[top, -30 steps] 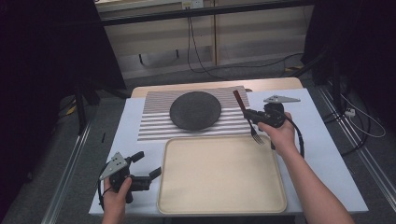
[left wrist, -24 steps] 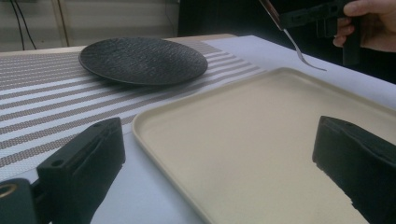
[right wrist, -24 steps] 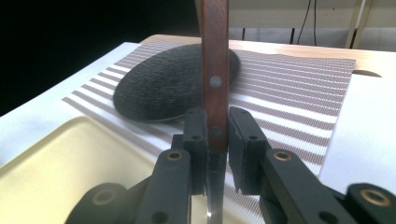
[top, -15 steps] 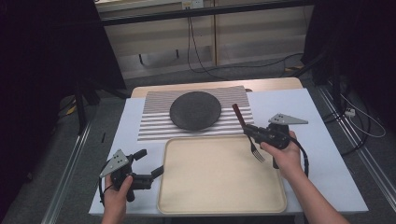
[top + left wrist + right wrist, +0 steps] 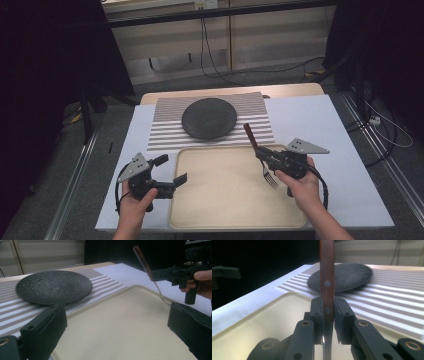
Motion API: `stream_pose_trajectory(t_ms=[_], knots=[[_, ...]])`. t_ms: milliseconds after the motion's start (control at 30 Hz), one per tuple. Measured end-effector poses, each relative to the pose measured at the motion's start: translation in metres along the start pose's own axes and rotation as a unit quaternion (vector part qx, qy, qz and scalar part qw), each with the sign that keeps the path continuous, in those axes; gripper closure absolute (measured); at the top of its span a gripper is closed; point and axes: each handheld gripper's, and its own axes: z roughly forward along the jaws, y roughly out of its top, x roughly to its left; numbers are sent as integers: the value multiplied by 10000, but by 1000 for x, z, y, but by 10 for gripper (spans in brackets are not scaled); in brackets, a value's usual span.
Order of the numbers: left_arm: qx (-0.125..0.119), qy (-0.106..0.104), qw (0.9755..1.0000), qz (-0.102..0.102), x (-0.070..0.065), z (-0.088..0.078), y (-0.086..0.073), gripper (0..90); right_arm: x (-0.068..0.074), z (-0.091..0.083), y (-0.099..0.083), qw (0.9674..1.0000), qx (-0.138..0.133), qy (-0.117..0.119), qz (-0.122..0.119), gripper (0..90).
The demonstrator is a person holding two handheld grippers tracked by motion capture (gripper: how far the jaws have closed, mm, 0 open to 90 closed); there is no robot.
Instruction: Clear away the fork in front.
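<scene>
My right gripper is shut on a fork with a brown wooden handle. It holds the fork over the right edge of the beige tray, tines down and toward me and handle slanting up and away. In the right gripper view the pads clamp the handle just above the metal neck. My left gripper stands open at the tray's left edge with nothing between its fingers. The left gripper view shows its own gripper open over the tray, and the right gripper with the fork.
A dark round plate lies on a striped placemat behind the tray, on a white table cover. The table's edges drop to a dark floor with cables behind and to the right.
My right gripper has carried the fork from beside the plate toward the person, to the tray's right edge. My left gripper has lifted slightly and edged toward the tray.
</scene>
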Motion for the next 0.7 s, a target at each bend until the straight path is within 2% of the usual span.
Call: stream_pose_trajectory(t_ms=[67, 267, 700], knots=[[-79, -7, 9999, -86, -4, 8, 8, 25, 7, 4, -1, 9999, 40, 69, -88, 783], [-24, -118, 9999, -109, -10, 28, 19, 27, 15, 8, 1, 9997, -16, 173, -163, 782], [37, -203, 9996, -216, -13, 58, 25, 29, 27, 15, 3, 9991, -35, 351, -253, 782]])
